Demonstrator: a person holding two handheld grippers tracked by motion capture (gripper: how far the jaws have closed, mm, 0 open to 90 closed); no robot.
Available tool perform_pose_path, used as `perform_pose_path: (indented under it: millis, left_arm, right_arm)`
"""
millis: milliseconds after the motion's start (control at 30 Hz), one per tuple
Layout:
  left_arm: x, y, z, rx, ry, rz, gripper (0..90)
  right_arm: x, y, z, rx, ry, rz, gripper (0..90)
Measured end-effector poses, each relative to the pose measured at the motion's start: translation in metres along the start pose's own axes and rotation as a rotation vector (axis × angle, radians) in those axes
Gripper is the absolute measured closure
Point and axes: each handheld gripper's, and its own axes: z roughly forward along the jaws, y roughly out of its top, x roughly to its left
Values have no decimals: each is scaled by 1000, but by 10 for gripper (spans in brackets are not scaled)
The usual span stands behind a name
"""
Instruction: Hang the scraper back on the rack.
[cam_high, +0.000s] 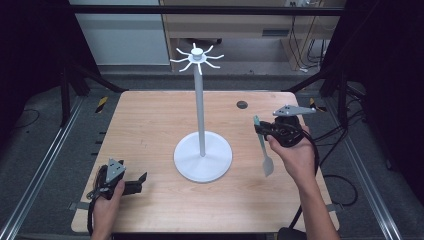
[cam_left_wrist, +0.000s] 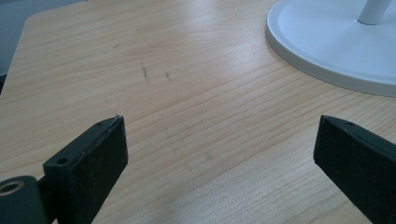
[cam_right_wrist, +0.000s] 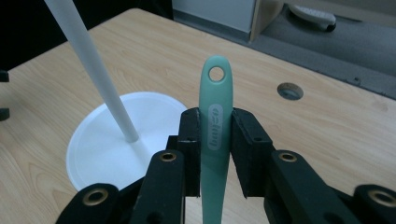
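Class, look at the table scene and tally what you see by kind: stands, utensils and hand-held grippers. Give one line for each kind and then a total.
Stands: 1, the white stand with hooks at the top.
Utensils: 1, the green utensil, clamped in the right hand-held gripper.
Hand-held grippers: 2, the right one and the left hand-held gripper, open over the table.
Total: 4

The tall white hook stand blocks the middle of the pale wooden surface; bare wood lies open on either side.
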Motion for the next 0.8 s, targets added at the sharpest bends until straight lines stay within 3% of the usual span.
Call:
perform_pose_path:
  millis: [467,800]
  left_arm:
    - [1,-1,-1,-2,3,-8,26]
    - [7,-3,-6,-16,17,-34,26]
  right_arm:
    - [8,22,-15,-139,-1,-5,743]
    - [15,38,-16,-180,24,-9,744]
